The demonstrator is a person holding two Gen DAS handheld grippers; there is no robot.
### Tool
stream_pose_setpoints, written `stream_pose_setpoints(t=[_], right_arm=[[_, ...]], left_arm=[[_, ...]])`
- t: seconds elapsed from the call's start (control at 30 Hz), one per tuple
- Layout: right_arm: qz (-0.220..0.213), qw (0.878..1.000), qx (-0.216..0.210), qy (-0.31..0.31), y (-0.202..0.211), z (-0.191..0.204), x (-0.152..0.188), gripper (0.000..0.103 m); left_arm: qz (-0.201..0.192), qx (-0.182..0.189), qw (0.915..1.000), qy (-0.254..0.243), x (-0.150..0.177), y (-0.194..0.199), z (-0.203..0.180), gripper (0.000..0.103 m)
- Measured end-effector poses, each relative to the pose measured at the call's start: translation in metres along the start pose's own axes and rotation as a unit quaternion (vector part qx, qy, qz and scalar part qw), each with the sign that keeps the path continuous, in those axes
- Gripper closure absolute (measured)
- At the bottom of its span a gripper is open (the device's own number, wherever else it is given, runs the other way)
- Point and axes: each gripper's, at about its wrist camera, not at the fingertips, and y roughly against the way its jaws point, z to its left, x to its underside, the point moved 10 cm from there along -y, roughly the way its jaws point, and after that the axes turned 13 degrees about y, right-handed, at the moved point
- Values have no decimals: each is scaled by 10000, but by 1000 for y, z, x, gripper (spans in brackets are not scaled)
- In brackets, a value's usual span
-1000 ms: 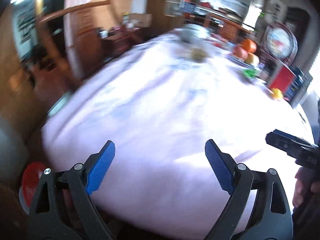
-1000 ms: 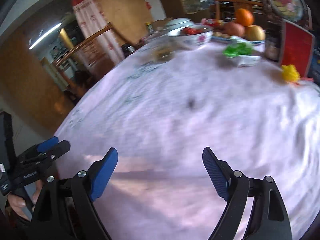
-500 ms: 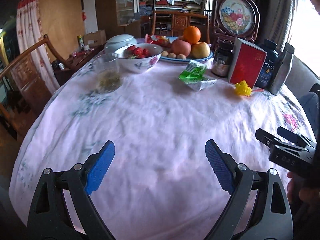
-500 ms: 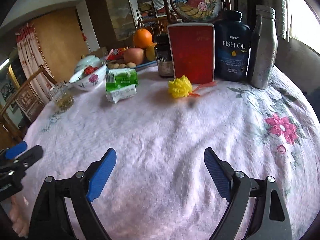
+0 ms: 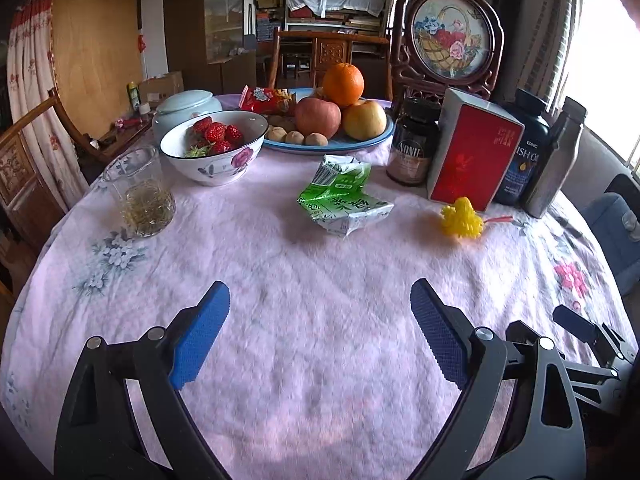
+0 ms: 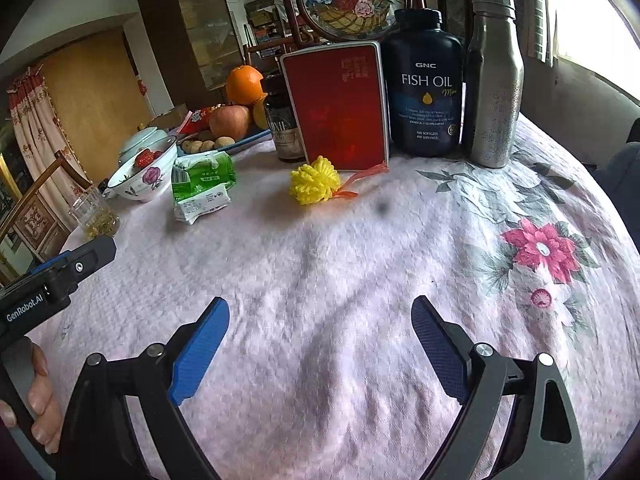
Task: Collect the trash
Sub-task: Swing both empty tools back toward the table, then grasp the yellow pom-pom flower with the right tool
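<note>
both cameras have swung round since a second ago: back then the left view was a smear of pale cloth with the bowl and fruit far off at 1 o'clock, and the right view showed the clutter only along its top edge. now both look squarely at the row of things at the far side of the desk (image 5: 320,360), and the blur is gone.

the left tool (image 5: 320,332) stands spread wide with nothing between its blue pads, low over bare cloth. the right tool (image 6: 320,336) has just been opening a little more and is likewise spread wide and empty.

what looks like trash is the crumpled green carton (image 5: 344,200), lying flattened on the cloth in front of the blue fruit plate (image 5: 372,138) and well apart from both tools. from the left tool it sits at about 12 o'clock, barely off centre. from the right tool the same carton (image 6: 202,184) sits out at 10 o'clock, with the yellow pompom (image 6: 314,182) closer to its line, near 12. its long axis runs from far-left to near-right in the left view, so the spread pads would meet it across the narrow way if the tool goes straight ahead.

by that reading the left hand is the better placed for the carton and the right for the pompom, if that counts as trash. the strawberry bowl (image 5: 216,152) and glass (image 5: 140,196) stand to the left, clear of the straight path.
</note>
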Motion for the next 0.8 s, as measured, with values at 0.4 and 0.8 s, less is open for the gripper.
stream_pose_setpoints(t=[0.4, 0.8], right_arm=[[37, 9983, 481, 329, -18, -4, -20, 12], [332, 9940, 656, 810, -90, 3, -77, 12]], left_arm=[[-30, -224, 9997, 59, 0, -23, 32, 14], [55, -172, 9998, -53, 5, -24, 25, 14]])
